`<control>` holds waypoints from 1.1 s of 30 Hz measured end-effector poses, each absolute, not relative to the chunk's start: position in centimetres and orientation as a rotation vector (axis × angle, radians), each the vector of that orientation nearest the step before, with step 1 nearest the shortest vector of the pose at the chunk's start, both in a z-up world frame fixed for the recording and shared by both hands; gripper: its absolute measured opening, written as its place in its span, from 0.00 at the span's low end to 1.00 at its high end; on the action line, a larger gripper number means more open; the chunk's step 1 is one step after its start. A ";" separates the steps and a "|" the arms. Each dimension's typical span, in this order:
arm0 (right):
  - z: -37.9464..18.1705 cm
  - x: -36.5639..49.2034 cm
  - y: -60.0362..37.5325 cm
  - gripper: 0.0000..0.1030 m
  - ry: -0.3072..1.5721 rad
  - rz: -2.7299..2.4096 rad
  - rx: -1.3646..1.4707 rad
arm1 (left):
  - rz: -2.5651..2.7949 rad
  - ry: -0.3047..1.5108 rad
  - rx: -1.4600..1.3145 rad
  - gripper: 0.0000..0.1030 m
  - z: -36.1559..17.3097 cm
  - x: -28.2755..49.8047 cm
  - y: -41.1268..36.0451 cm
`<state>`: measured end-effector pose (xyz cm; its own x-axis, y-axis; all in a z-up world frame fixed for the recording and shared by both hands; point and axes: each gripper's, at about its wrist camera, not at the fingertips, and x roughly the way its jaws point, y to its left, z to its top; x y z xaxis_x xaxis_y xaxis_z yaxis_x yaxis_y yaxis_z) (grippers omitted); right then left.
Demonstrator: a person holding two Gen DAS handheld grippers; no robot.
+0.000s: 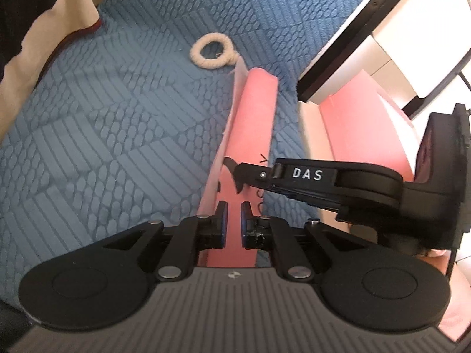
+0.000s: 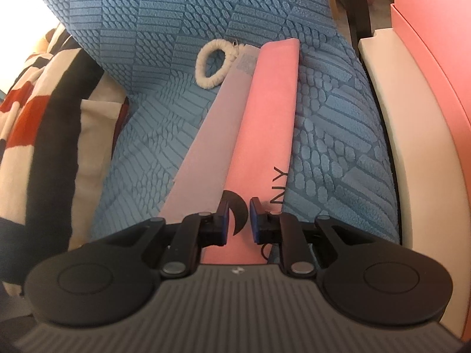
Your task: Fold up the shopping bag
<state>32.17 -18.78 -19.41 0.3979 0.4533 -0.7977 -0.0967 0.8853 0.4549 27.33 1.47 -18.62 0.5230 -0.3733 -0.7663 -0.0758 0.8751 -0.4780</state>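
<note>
Left gripper (image 1: 233,223): my fingers (image 1: 221,223) stood drawn in to a narrow gap over the near end of the pink shopping bag (image 1: 250,135). By the look of it they pinched that end so the strip would not slide, though I could not see the pads actually biting the paper.

Right gripper (image 2: 239,219): my fingers (image 2: 224,220) sat a little wider, straddling the black crescent logo (image 2: 238,211) printed on the bag. I could not tell whether they pressed the paper or only bracketed it. In the left view this gripper came in from the right, its tip over the same near end, close to my left fingers, so both hands worked one end.

Shopping bag: it lay already collapsed into a long narrow strip on the blue textured bedcover (image 1: 112,135), running away from me. A paler side panel (image 2: 203,135) showed along its left edge, the gusset tucked flat.

Judgement: holding the near end with both grippers suited lifting it over toward the far end for the next fold.

Rope handle (image 2: 213,64): the white cord loop rested on the cover at the far end of the strip, splayed left and clear of the fold.

Striped cloth (image 2: 44,135): it lay bunched at the left, well apart from the bag.
</note>
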 end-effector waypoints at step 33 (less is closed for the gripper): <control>-19.6 36.6 -19.8 0.29 1.109 0.319 0.451 | -0.160 1.100 -0.491 0.08 -20.9 29.3 1.7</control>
<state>36.61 -19.81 -19.62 0.4150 0.4631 -0.7831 -0.0235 0.8659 0.4997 29.29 1.68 -20.89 0.4548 -0.3622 -0.8136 -0.1150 0.8820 -0.4569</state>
